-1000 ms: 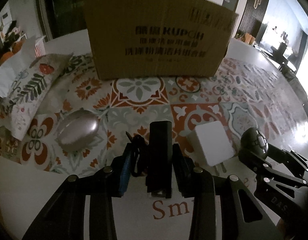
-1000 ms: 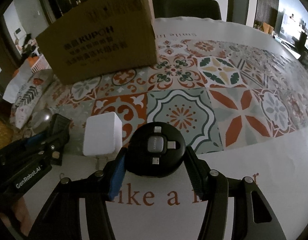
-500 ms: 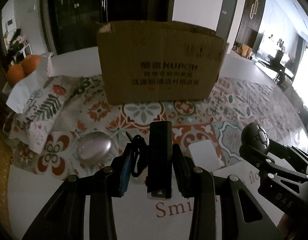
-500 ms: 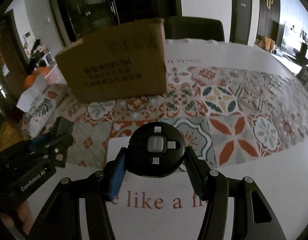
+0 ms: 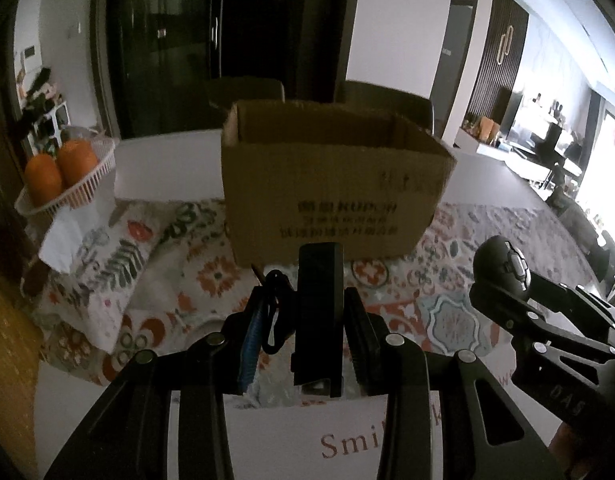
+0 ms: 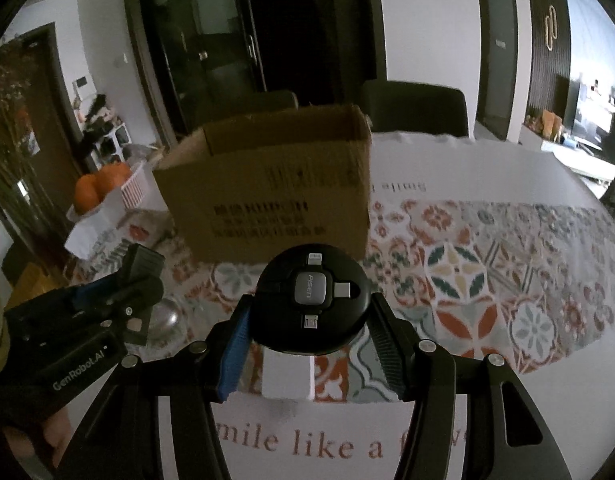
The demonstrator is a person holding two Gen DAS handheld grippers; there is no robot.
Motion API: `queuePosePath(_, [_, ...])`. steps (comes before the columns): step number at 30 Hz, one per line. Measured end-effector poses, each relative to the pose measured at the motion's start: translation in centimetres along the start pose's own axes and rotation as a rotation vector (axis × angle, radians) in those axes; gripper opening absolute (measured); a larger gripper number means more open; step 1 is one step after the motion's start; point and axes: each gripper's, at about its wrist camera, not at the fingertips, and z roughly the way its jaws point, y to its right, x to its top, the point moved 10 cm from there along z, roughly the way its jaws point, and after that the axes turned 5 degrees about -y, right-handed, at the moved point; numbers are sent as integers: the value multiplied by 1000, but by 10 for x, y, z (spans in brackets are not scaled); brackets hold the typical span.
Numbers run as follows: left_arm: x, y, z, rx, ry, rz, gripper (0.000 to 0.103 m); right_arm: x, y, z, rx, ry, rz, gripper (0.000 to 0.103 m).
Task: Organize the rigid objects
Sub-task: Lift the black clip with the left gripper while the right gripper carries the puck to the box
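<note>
My left gripper (image 5: 307,328) is shut on a black rectangular device with a cord loop (image 5: 318,312), held above the table; it also shows in the right wrist view (image 6: 141,276). My right gripper (image 6: 311,324) is shut on a round black cable reel with connector tips (image 6: 312,298), also held up; it shows at the right of the left wrist view (image 5: 503,266). An open brown cardboard box (image 5: 331,184) stands ahead of both grippers, its top now visible (image 6: 267,196). A white block (image 6: 286,374) and a silver oval object (image 6: 167,314) lie on the table below.
The table has a patterned tile cloth (image 6: 487,272) with a white border. A floral cushion (image 5: 107,264) lies at left. A white basket with oranges (image 5: 67,176) stands at the far left. Dark chairs (image 6: 415,108) stand behind the box.
Both grippers have risen with their objects. The box now sits lower in view and its open top shows. The white block and silver object have dropped under the grippers.
</note>
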Motion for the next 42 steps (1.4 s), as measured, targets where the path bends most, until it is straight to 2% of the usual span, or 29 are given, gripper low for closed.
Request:
queuePosePath(10, [37,-2,-16,12,74,17,38,39,-4,-13,7,78,-13,57])
queuePosePath(25, [87,-5,-23,29,140,36,38,85,-9,-15,19,137,-27,57])
queuePosePath(35, [116,-10,-15,24,148,47,38,118,-16,-11,20,167,-42,57])
queuePosePath(42, [133,-14,-5,51,151,65,38,137,-18,-1,16,168,-59,57])
